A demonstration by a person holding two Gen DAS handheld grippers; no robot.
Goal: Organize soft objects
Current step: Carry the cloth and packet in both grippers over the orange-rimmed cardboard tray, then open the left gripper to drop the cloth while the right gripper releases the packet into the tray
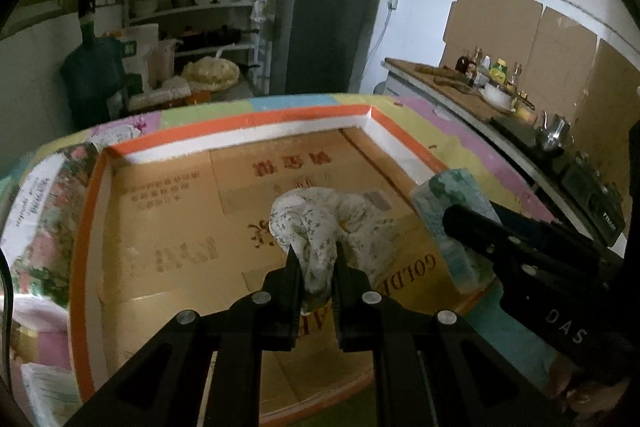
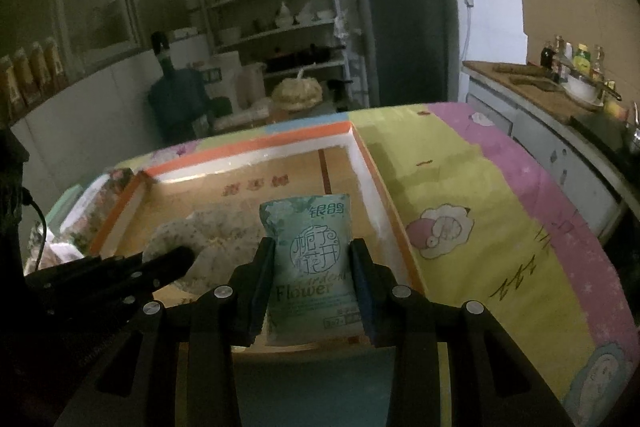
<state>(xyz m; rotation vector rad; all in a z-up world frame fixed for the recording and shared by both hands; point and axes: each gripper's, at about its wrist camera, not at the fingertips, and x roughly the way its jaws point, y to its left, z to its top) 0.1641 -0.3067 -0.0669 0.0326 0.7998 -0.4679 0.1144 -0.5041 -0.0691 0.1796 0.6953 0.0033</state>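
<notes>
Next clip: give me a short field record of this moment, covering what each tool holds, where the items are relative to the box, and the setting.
left tool: shut on floral cloth, bunched, over the box floor
right tool: shut on tissue pack, teal, held upright
container: shallow cardboard-lined box with orange and white rim
item positions: both over the box interior, cloth left of the pack
surface: table cover, pastel cartoon print
background: shelves, dark fridge, counter with bottles

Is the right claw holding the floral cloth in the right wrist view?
No: the right claw is shut on the green tissue pack, while the floral cloth lies to its left over the box.
</notes>
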